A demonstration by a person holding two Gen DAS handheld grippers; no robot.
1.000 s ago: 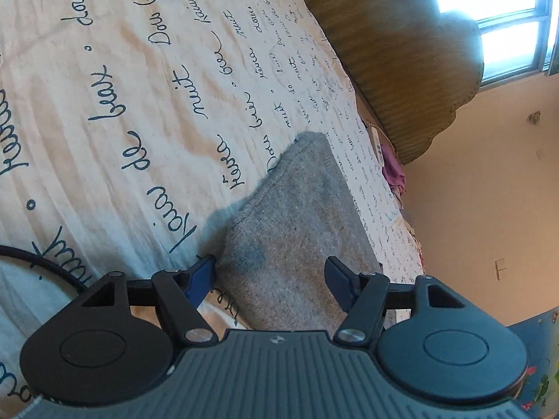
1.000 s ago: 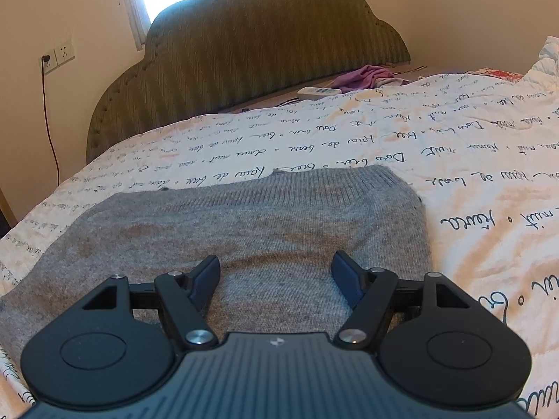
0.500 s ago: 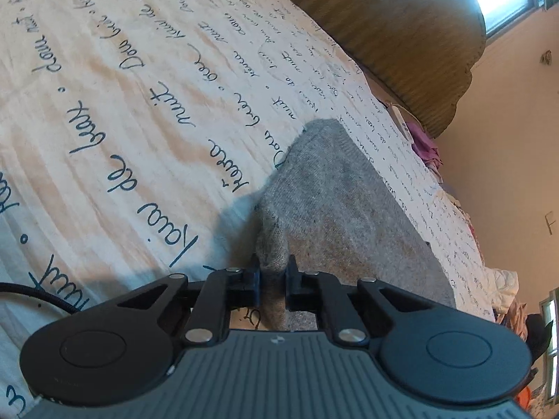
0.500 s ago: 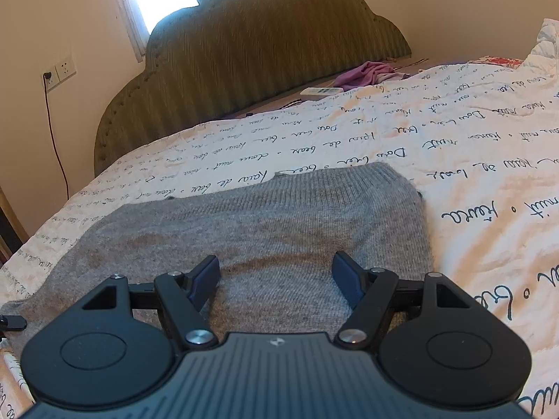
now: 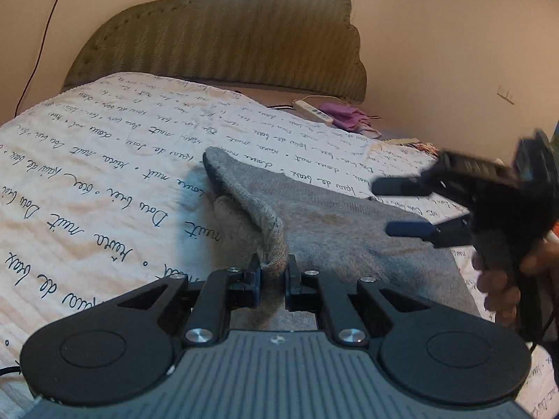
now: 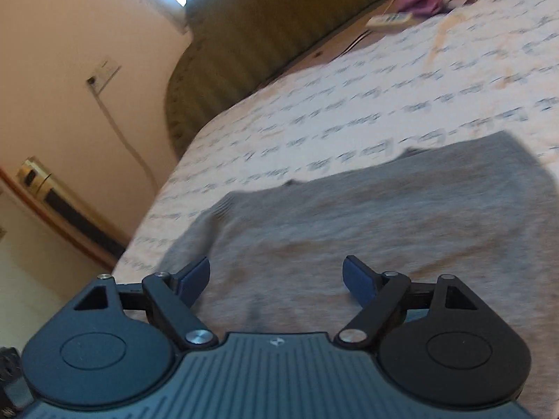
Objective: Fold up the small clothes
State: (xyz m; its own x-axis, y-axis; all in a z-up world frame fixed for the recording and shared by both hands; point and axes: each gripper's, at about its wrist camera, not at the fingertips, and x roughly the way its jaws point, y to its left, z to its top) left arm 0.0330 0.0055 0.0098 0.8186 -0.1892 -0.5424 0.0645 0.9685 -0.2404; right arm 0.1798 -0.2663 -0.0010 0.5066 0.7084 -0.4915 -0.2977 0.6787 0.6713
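Note:
A grey knitted garment [image 5: 335,230] lies on a bed with a white script-printed cover [image 5: 87,181]. My left gripper [image 5: 273,272] is shut on the garment's near left edge and lifts it, so a ridge of cloth runs up from the bed to the jaws. My right gripper [image 5: 394,206] shows at the right of the left wrist view, open, hovering over the garment's right side, held by a hand. In the right wrist view the right gripper [image 6: 277,276] is open and empty just above the flat garment [image 6: 384,216]. That view is blurred.
A green padded headboard [image 5: 216,38] stands at the far end. A white power strip [image 5: 312,111] and a purple cloth [image 5: 346,117] lie beside the bed near it. A wall socket with a cable [image 6: 103,76] and the bed's left edge show in the right wrist view.
My left gripper, shut on the garment's edge, has lifted it and swung round toward the headboard. My right gripper has tilted and moved left over the garment, still open.

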